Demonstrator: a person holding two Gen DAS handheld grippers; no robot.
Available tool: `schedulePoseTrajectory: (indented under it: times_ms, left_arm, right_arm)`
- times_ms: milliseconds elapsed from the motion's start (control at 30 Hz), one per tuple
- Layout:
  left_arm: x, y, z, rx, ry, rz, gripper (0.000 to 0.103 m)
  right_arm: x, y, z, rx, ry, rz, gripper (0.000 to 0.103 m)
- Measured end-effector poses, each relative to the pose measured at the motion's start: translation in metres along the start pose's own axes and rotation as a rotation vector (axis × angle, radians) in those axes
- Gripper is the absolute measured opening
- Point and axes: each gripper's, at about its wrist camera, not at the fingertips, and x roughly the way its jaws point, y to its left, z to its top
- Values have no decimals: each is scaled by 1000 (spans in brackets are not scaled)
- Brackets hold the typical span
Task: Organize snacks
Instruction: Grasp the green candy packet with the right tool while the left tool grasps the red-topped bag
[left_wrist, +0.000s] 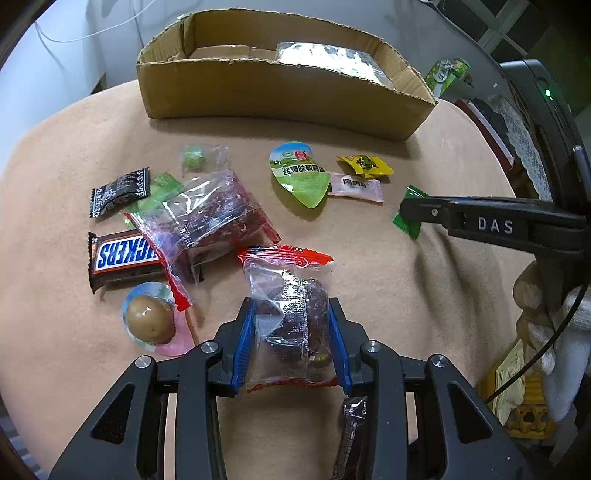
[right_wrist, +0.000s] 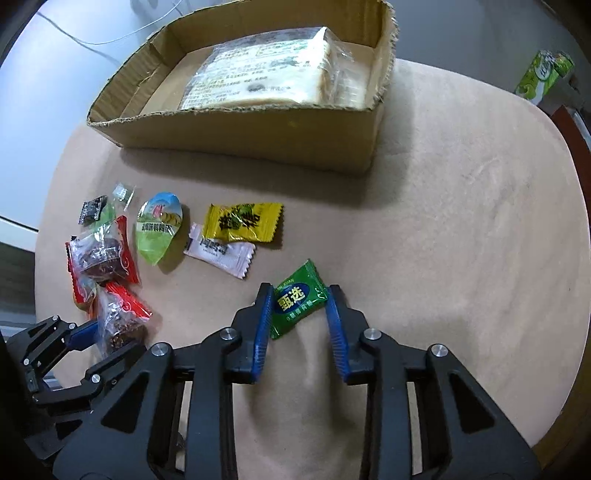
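Left gripper clamps clear red-edged packet; right gripper pinches green candy.

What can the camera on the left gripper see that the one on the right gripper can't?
Only the left view shows the Snickers bar and the packed brown egg. Only the right view shows the printed face of the green candy between the right gripper fingers. Both show the cardboard box, the yellow candy and the left gripper clamping a red-edged snack bag.

A tan cloth covered the table, while a green carton stood beyond its far edge beside a lace cover.
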Motion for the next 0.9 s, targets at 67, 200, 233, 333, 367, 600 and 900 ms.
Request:
schedulePoseTrajectory:
  times_ms: [67, 200, 233, 333, 367, 600, 900]
  left_arm:
    - [-1, 0, 0, -2, -2, -2, 36]
    - [-4, 2, -1, -10, -8, -5, 36]
    - [-5, 3, -2, -11, -7, -5, 36]
    - [-4, 4, -2, -17, -5, -5, 35]
    - [-4, 4, -2, -18, -6, -5, 35]
    - [-4, 4, 0, -21, -8, -10, 35]
    - [-11, 10, -1, -38, -20, -21, 35]
  right_arm:
    - [0, 4, 5, -13, -10, -1, 19]
    - [2, 2, 10, -1, 0, 29, 18]
    - [3, 1, 11, 9, 9, 39, 18]
    - [8, 3, 10, 30, 24, 41, 27]
    - [9, 6, 10, 22, 19, 27, 30]
    - [14, 46, 2, -130, 2, -101, 28]
    - [2, 27, 0, -61, -21, -1, 14]
